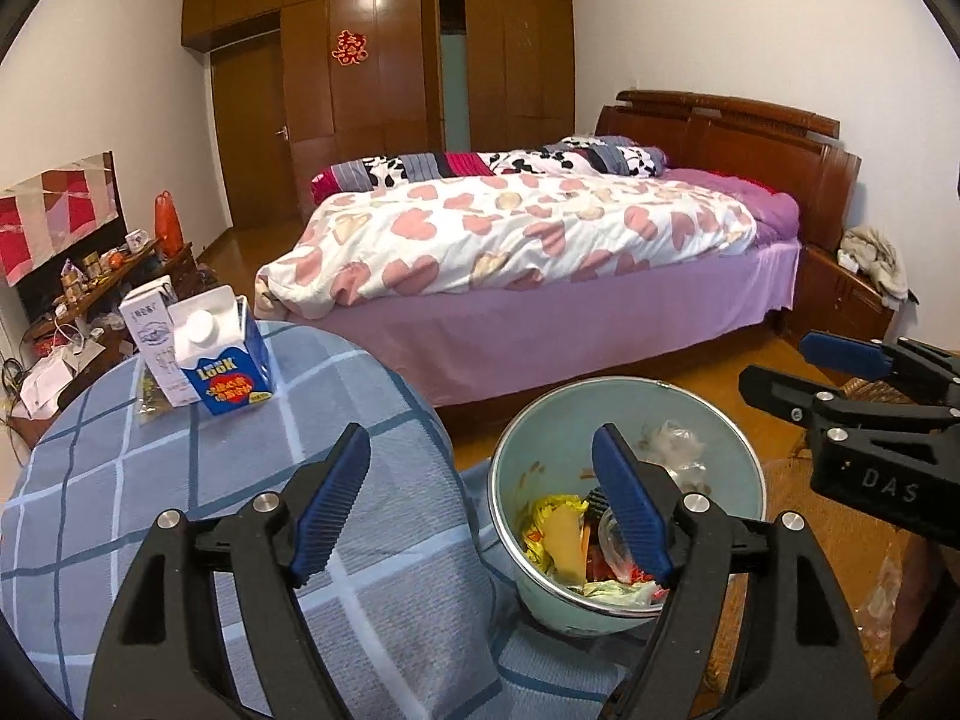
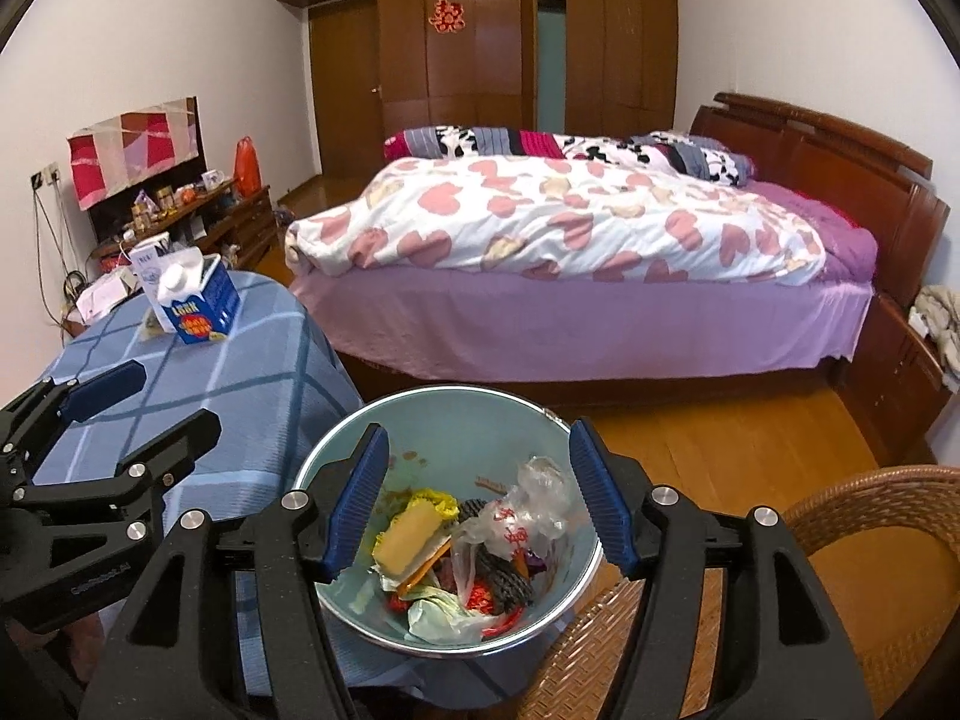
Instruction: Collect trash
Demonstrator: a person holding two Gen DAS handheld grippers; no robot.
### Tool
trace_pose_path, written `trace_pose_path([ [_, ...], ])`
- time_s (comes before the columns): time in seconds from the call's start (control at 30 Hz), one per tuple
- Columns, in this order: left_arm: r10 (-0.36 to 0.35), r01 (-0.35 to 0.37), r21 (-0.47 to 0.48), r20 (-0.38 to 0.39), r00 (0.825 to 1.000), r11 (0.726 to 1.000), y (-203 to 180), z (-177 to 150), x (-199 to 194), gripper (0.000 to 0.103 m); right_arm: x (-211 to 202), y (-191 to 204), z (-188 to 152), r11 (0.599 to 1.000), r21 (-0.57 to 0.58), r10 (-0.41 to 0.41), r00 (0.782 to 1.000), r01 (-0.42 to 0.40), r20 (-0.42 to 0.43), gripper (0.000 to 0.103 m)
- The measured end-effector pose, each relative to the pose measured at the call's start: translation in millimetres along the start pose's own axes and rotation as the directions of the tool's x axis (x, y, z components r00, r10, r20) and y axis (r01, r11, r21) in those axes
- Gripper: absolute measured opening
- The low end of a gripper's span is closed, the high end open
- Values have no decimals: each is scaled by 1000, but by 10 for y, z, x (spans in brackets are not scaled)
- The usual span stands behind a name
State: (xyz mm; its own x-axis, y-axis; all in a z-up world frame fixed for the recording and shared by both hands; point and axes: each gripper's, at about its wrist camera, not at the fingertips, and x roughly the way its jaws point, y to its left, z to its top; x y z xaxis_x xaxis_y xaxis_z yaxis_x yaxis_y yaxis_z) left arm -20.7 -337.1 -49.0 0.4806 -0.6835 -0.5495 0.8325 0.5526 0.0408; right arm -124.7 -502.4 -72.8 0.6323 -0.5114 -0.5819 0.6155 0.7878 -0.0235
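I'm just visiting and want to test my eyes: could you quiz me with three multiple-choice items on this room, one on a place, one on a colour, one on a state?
1. Where does the blue carton stand?
A. on the bed
B. on the checked table
C. in the bin

2. What colour is the inside of the bin?
A. pale blue-green
B. red
C. black

3. How are the right tongs?
A. shut on a bag
B. shut on nothing
C. open, holding nothing

Answers:
1 B: the carton stands on the table.
2 A: the bin wall is pale blue-green above the trash.
3 C: the right tongs gape over the bin, nothing between them.
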Motion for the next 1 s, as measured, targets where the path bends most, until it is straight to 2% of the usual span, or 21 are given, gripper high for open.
trace_pose_path([
  [0.33,16,-16,-15,39,999,1000,62,30,-214,79,-190,91,27,1000,-20,3,1000,-3,29,63],
  [1.0,25,-23,-30,50,998,999,125,0,-279,80,-209,133,15,1000,-23,3,1000,-3,30,63],
])
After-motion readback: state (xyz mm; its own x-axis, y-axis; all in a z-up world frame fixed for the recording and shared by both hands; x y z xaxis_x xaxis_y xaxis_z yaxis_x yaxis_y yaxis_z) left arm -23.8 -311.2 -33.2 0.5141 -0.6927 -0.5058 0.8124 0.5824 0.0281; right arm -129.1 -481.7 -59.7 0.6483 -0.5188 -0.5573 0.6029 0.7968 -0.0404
